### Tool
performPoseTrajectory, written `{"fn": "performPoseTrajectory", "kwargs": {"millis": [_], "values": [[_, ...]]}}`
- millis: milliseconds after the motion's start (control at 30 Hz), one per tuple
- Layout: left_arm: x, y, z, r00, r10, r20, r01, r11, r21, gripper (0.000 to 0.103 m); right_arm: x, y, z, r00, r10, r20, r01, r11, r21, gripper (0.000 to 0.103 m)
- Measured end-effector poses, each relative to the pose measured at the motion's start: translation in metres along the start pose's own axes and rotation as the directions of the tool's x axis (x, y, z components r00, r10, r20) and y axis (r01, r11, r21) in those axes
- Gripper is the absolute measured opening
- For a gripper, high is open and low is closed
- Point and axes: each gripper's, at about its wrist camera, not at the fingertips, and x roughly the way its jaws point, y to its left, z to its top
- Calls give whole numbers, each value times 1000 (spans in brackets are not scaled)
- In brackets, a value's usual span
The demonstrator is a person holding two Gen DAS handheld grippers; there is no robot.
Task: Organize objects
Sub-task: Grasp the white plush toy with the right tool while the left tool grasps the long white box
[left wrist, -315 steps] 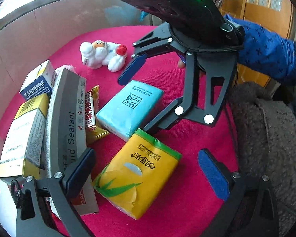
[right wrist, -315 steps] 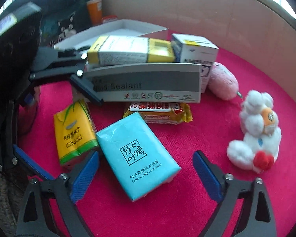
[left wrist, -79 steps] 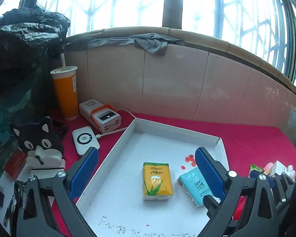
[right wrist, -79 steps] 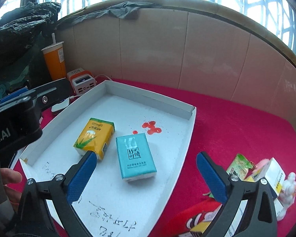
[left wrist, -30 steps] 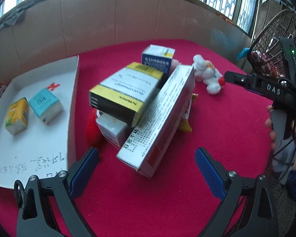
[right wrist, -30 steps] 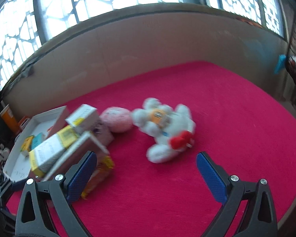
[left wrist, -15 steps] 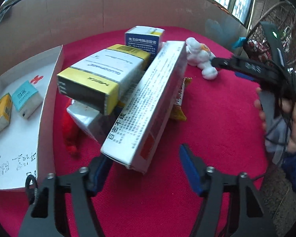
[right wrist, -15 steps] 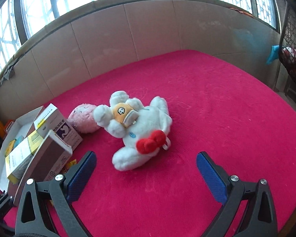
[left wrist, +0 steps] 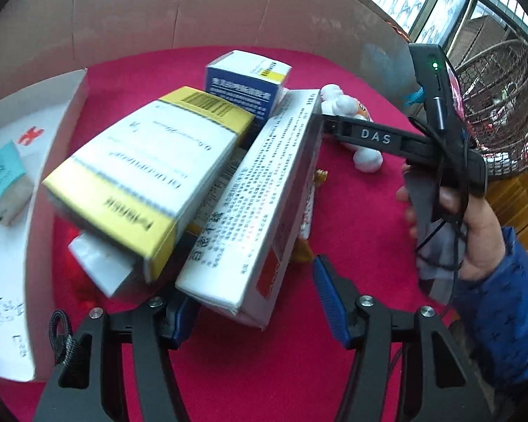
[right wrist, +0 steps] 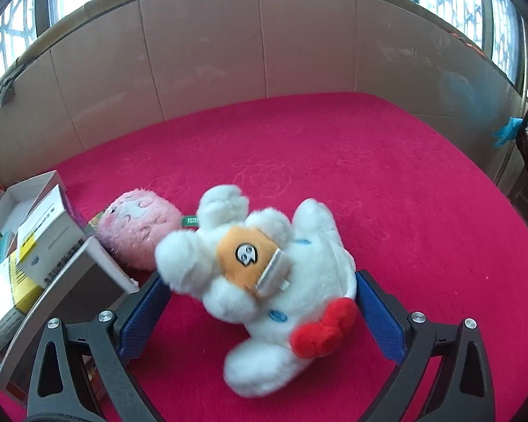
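Both grippers have dropped onto new targets: the left gripper (left wrist: 257, 302) jaws are closing around the long sealant box (left wrist: 260, 204), not yet pinching, while the right gripper (right wrist: 260, 302), spread wide, brackets the white plush toy (right wrist: 264, 274), so both pickups look imminent.

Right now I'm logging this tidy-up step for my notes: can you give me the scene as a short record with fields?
surface: red cloth
left tongs: closing around the near end of the long white sealant box; right pad not yet touching
right tongs: open, straddling the white plush toy
pile: yellow-and-white box lying tilted on top, blue-and-white box behind it
beside plush: pink fuzzy toy
tray: white tray holding a teal tissue pack
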Motion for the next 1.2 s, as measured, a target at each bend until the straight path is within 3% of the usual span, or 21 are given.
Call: {"fn": "performPoseTrajectory", "kwargs": {"millis": [200, 367, 567, 700, 733, 767, 833, 933, 1200], "values": [[-3, -5, -5, 997, -69, 31, 69, 998, -3, 59, 3, -10, 1, 999, 38, -27, -37, 998, 42, 100], [-6, 8, -2, 990, -126, 68, 132, 987, -87, 59, 7, -16, 0, 997, 47, -53, -43, 997, 71, 99], [-2, 9, 9, 989, -122, 82, 131, 984, -117, 59, 10, -11, 1, 997, 44, -61, -41, 998, 50, 99], [0, 7, 12, 986, -136, 101, 148, 982, -116, 56, 9, -12, 0, 998, 23, -53, -21, 998, 54, 85], [-2, 5, 8, 986, -129, 105, 141, 983, -118, 50, 8, -12, -1, 998, 24, -51, -21, 998, 55, 84], [-1, 6, 8, 987, -117, 109, 130, 984, -121, 36, 9, -12, 1, 999, 22, -50, -20, 998, 55, 81], [-1, 9, 5, 988, -103, 117, 119, 984, -135, 31, 8, -13, 1, 999, 11, -42, -9, 998, 59, 57], [-9, 12, 0, 983, -99, 155, 120, 984, -133, 29, 6, -14, 2, 999, 12, -38, -9, 998, 63, 56], [-30, -7, -8, 968, -24, 252, 28, 1000, -13, 27, -12, -17, 1, 999, 8, 32, -11, 996, 86, 55]]}}
